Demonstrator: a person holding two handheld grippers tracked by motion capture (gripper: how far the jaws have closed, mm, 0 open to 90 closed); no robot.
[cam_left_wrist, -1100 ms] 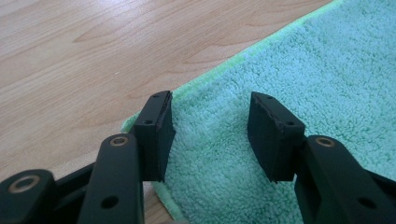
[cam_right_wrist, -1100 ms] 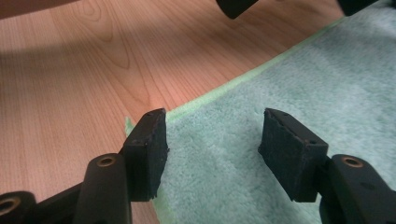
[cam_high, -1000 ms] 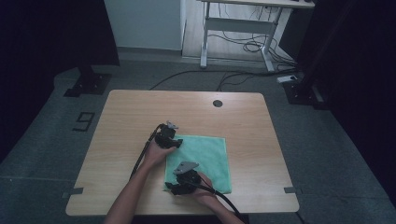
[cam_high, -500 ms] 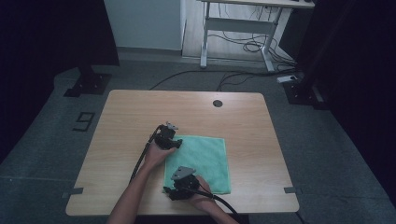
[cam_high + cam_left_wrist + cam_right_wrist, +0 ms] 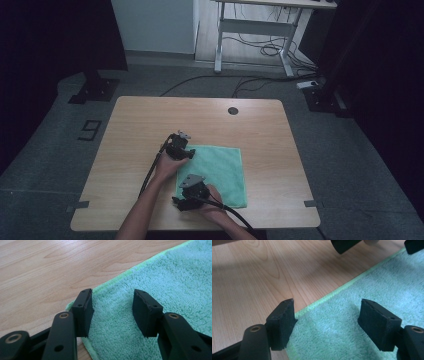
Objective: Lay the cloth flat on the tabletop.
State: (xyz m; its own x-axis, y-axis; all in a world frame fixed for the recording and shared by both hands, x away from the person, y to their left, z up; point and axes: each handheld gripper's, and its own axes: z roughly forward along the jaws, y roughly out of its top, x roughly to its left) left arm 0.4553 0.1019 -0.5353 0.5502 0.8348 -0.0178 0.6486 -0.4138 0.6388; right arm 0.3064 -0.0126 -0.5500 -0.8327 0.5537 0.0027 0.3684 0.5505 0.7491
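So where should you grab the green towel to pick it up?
Best by its corners on the left edge. The green towel lies flat, so only its thin stitched hem offers something to pinch. Each open gripper is already there: the left gripper straddles the far-left corner and the right gripper the near-left edge, so closing should catch it.

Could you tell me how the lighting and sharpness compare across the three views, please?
High view: dim overall, dark at both sides, the table evenly lit, no glare. Left gripper view: bright; towel pile crisp, nearest jaw parts soft. Right gripper view: bright; a soft shadow crosses the wood at top left, and a pale sheen lies on the towel between the jaws.
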